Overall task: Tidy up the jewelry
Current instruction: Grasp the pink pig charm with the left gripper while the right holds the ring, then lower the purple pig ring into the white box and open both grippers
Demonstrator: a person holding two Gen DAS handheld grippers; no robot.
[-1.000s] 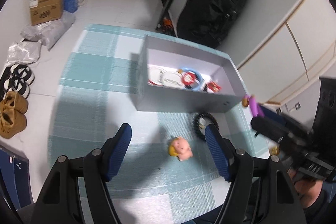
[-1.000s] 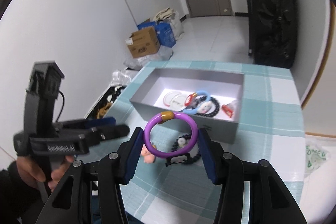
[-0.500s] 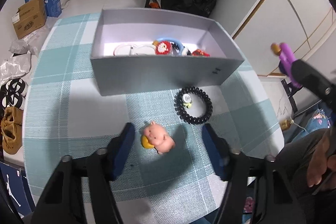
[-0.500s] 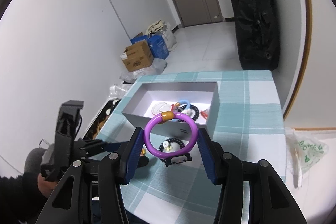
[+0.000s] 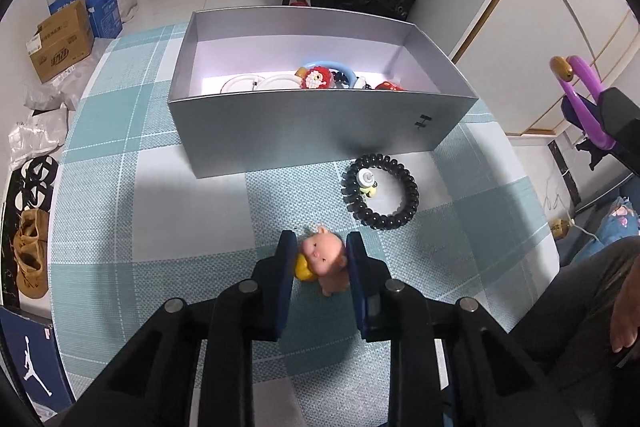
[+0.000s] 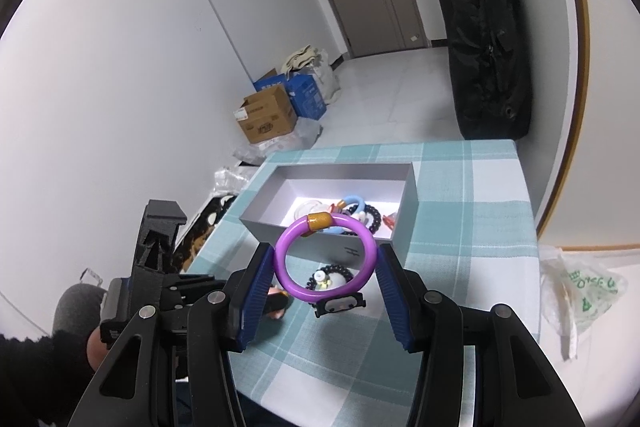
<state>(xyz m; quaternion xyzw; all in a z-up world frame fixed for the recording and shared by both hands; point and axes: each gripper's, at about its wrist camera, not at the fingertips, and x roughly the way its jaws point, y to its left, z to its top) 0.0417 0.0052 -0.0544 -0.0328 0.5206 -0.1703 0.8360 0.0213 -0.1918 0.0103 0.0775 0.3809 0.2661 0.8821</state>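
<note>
A small pink pig figure (image 5: 324, 261) lies on the checked tablecloth. My left gripper (image 5: 321, 242) is closing around it, and both blue pads touch its sides. A black bead bracelet (image 5: 412, 195) with a small charm lies just right of the pig, in front of the open grey box (image 5: 320, 123). The box holds several bracelets and charms. My right gripper (image 6: 324, 253) is shut on a purple bangle (image 6: 370, 251) with a gold clasp, held up in the air short of the box (image 6: 402, 231). The same bangle (image 5: 584, 87) shows at the right edge of the left wrist view.
The table (image 5: 120, 211) ends close behind me and at both sides. On the floor to the left are cardboard boxes (image 5: 60, 43), bags and shoes (image 5: 30, 255). A black bag (image 6: 484, 39) leans by the door. A plastic bag (image 6: 580, 291) lies right of the table.
My left gripper came down over the pig and its jaws narrowed from wide apart to touching it. The right gripper drew back and up a little with the purple bangle still in it.
</note>
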